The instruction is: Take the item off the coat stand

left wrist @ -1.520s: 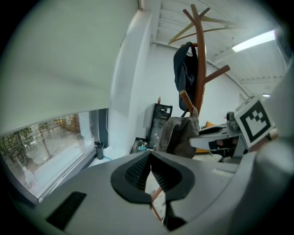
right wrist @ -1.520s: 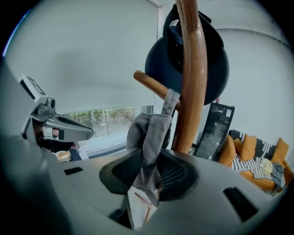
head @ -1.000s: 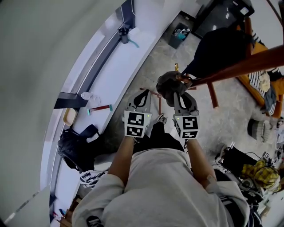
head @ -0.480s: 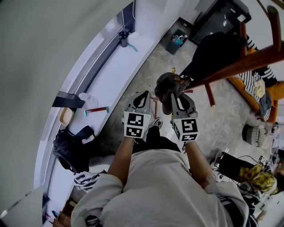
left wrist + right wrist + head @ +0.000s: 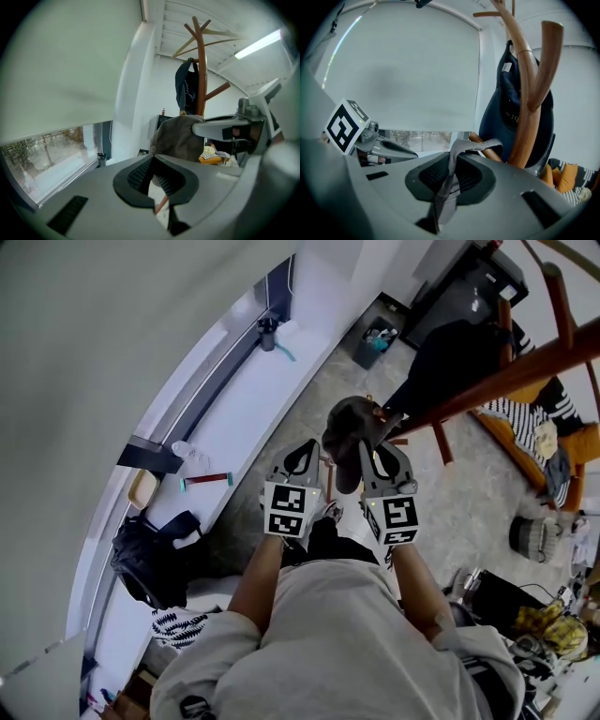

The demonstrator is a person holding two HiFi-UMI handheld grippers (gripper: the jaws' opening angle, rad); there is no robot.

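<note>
By coat stand (image 5: pixel 511 378) | grey cap (image 5: pixel 349 426) clamped, right hand-held gripper (image 5: pixel 449 176) | dark jacket (image 5: pixel 452 351) behind

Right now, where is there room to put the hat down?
The white ledge is bare between the dark container and the red tool. The floor beside the coat stand is open too. Crowded: the black bag end and the clutter at bottom right.

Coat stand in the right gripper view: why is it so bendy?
Right gripper view: the wide-angle lens curves the coat stand and leaves dark corners. Left gripper view: the ceiling light glares white. Head view: the windowsill bows too.
</note>
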